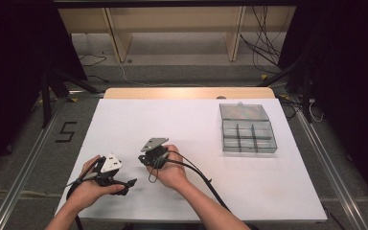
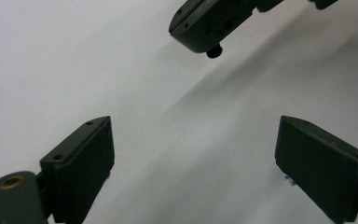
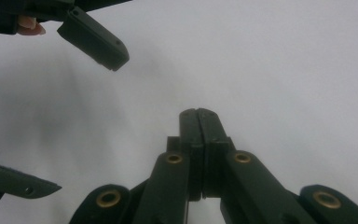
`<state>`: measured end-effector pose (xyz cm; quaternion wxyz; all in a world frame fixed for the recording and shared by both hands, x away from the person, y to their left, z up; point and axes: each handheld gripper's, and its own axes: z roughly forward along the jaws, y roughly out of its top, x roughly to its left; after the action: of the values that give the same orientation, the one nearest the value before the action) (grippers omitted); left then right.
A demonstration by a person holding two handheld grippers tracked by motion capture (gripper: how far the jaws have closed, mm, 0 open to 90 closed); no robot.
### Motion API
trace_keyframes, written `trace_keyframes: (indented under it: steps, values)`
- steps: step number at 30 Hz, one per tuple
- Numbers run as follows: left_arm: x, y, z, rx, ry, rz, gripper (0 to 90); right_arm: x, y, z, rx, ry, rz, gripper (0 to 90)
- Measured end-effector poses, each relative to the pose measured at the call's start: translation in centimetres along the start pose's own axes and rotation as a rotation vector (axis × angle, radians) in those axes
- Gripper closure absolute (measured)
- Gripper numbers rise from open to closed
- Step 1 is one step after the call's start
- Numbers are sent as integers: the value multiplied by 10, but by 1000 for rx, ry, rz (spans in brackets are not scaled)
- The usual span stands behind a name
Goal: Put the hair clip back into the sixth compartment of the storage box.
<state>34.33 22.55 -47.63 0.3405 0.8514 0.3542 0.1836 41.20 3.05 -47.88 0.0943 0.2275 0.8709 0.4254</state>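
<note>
- Nearest to me, both grippers sit low over the front of the white table (image 1: 196,124), one in each of my hands.
- My left gripper (image 1: 130,184) is released, jaws spread wide with nothing but bare tabletop between them.
- My right gripper (image 3: 199,122) is clenched, jaws pressed flat together on nothing; it sits just beside the left one, its tip pointing toward it.
- Farther off, well apart at the right back of the table, the clear plastic box (image 1: 247,128) stands with its lid up and its little compartments showing; I cannot tell whether anything lies in them.
- I judge this a resting start: nothing is picked up yet. The next move calls for opening my right gripper and reaching out to the box.
</note>
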Motion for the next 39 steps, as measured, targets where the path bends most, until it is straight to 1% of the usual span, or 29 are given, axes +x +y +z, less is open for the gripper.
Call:
trace_keyframes:
  steps: [10, 20, 22, 39]
  values:
    - [0, 0, 1, -2, 2, -2, 114, -11, -2, -16, -11, -23, 5, 900]
    - [0, 0, 1, -4, 6, -3, 114, -22, -8, -33, -28, -56, 29, 900]
    - [1, 1, 1, -2, 4, 2, 115, -25, -10, -36, -29, -62, 40, 900]
    - [1, 1, 1, -1, 11, 0, 115, -42, -19, -62, -48, -107, 67, 900]
